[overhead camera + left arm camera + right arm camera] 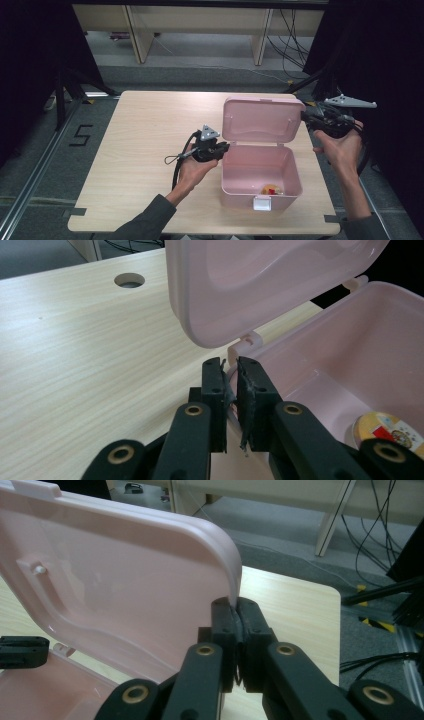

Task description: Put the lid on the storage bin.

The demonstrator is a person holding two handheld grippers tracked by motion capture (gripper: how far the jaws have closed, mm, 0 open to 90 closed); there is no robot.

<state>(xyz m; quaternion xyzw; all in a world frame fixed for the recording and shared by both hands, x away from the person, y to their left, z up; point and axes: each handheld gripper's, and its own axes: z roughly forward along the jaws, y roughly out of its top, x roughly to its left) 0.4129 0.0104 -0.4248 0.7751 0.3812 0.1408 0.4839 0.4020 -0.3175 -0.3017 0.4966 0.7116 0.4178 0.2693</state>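
My left gripper pinches the pink box at its left rim; my right gripper pinches its raised lid edge.

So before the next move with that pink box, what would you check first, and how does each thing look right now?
1. Lid up: ok, it stands upright.
2. Right hand-held gripper holding the lid's edge: ok, jaws closed on it.
3. Left hand-held gripper steadying the pink box: ok, jaws clamp its wall near the hinge.
4. Box fully on the table: ok.
5. Contents: a round item lies inside; what it is, cannot tell.
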